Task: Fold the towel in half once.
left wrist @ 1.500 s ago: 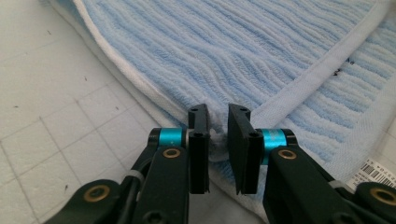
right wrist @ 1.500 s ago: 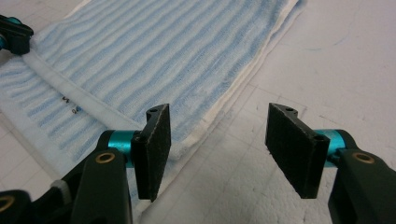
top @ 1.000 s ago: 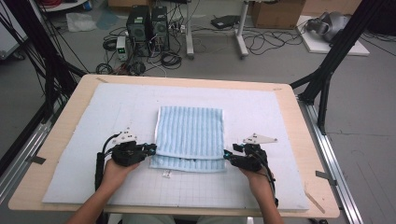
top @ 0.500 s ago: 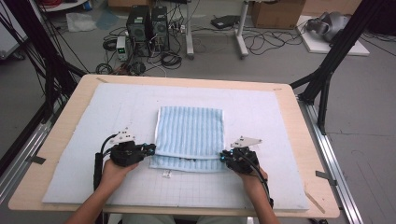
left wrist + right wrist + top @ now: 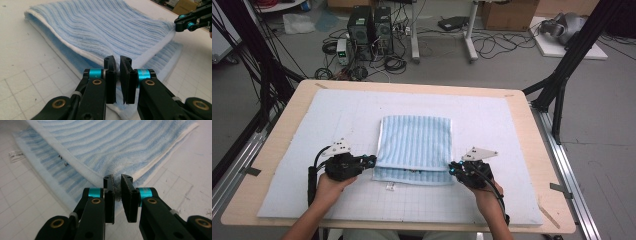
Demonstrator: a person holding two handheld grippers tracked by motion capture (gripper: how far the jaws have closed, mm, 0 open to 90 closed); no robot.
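We are folding a blue striped towel (image 5: 414, 145) that is lying on the white mat (image 5: 302, 135) covering the table (image 5: 272, 150), and we are holding it by the two near corners of its top layer. The left gripper (image 5: 371, 161) is pinching the corner just ahead of its jaws; in the left gripper view the two black jaws are standing almost together with the white hem squeezed between them, and the rest of the cloth is spreading away beyond the tips. The right gripper (image 5: 452, 170) is doing the same on its side: its jaws have just been closing, and in the right gripper view they are now clamping a small bunch of the hem and pile at the corner.

We are gripping at the corners, we judge, because that keeps the edge stretched between the two tools, so the layer can be lifted and carried over without sagging in the middle. The lower layer is sticking out a little below the held edge, toward us, with a small white label (image 5: 16, 155) lying off to the left of the right gripper on the mat.

Both hands are resting low, close to the mat, so the fold is probably about to begin.
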